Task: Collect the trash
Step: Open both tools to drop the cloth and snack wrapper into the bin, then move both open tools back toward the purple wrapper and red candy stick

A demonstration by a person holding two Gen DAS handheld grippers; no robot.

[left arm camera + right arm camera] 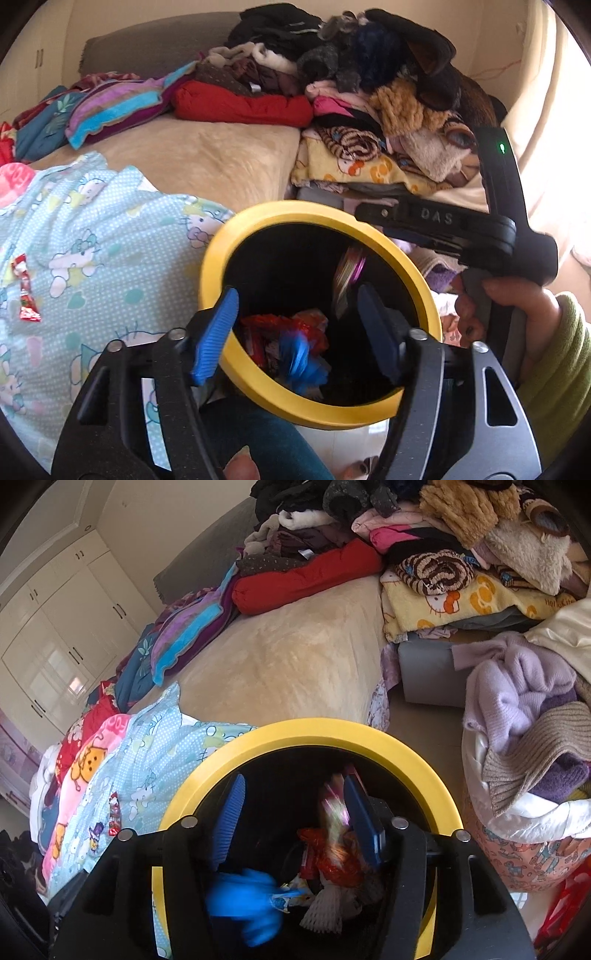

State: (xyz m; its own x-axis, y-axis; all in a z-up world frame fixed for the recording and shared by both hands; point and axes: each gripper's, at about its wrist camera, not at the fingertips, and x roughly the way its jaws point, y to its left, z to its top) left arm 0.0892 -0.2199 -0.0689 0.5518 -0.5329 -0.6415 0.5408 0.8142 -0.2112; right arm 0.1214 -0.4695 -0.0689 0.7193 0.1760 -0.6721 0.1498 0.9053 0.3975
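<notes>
Both grippers, left (pixel 299 332) and right (pixel 295 823), gape empty over one yellow-rimmed black bin (pixel 221 251). One red wrapper (pixel 26 291) lies on the blue cartoon-print quilt (pixel 92 229). Only the left wrist view shows the person's green-sleeved hand (pixel 517 306).

Both wrist views close above yellow-rimmed bin (pixel 214 258), facing bed (pixel 288 664)

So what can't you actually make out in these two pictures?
- Bin floor, both views: dark inside, and trash covers it.
- Blue trash, right wrist view: motion-blurred, so I cannot tell what it is.
- Red wrapper on the blue quilt, left wrist view: print too small to read.
- Right gripper, left wrist view: fingertips hidden behind the bin's rim.
</notes>
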